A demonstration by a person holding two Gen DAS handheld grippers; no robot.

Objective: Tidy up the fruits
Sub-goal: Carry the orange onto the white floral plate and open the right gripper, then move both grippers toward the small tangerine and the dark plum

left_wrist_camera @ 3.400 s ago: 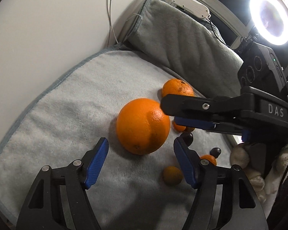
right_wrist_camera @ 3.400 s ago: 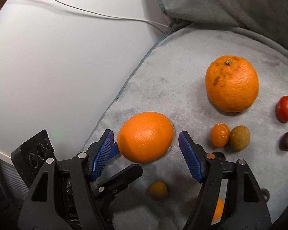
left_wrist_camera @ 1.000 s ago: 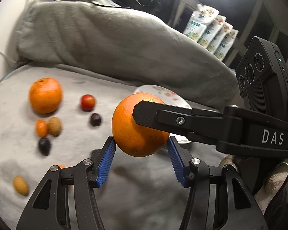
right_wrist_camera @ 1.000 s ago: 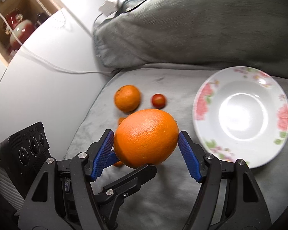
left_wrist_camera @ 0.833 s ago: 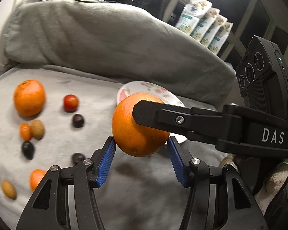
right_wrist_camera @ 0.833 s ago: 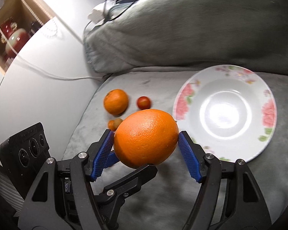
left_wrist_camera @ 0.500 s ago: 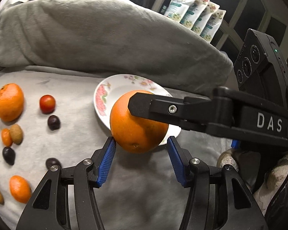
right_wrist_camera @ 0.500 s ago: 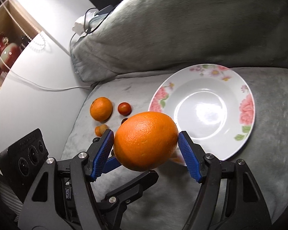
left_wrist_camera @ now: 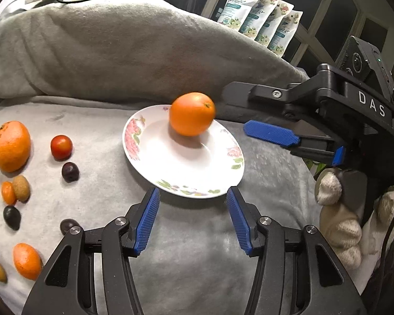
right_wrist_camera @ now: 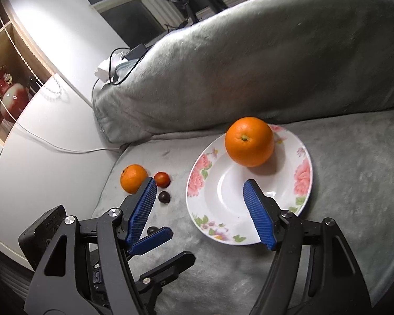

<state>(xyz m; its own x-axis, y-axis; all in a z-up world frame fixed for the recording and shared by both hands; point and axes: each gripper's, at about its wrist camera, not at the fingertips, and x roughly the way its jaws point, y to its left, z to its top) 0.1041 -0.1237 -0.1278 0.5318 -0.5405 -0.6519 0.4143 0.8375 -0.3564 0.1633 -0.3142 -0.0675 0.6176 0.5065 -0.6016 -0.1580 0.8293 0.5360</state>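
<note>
A big orange (left_wrist_camera: 191, 113) lies on the far side of a white floral plate (left_wrist_camera: 144, 155) on a grey blanket; it also shows in the right wrist view (right_wrist_camera: 249, 141) on the plate (right_wrist_camera: 303, 173). My left gripper (left_wrist_camera: 192, 219) is open and empty, just short of the plate's near rim. My right gripper (right_wrist_camera: 199, 210) is open and empty over the plate's near left part. Its blue pad (left_wrist_camera: 270, 133) shows at the right of the left wrist view.
Left of the plate lie a smaller orange (left_wrist_camera: 10, 145), a red tomato (left_wrist_camera: 61, 147), dark plums (left_wrist_camera: 70, 172), and several small orange and brown fruits (left_wrist_camera: 14, 191). A grey pillow (left_wrist_camera: 118, 52) rises behind. A white tabletop with a cable (right_wrist_camera: 39, 141) lies left.
Both grippers held the big orange together and carried it right to the plate. Now both have opened and pulled back, and the orange rests on the plate.
</note>
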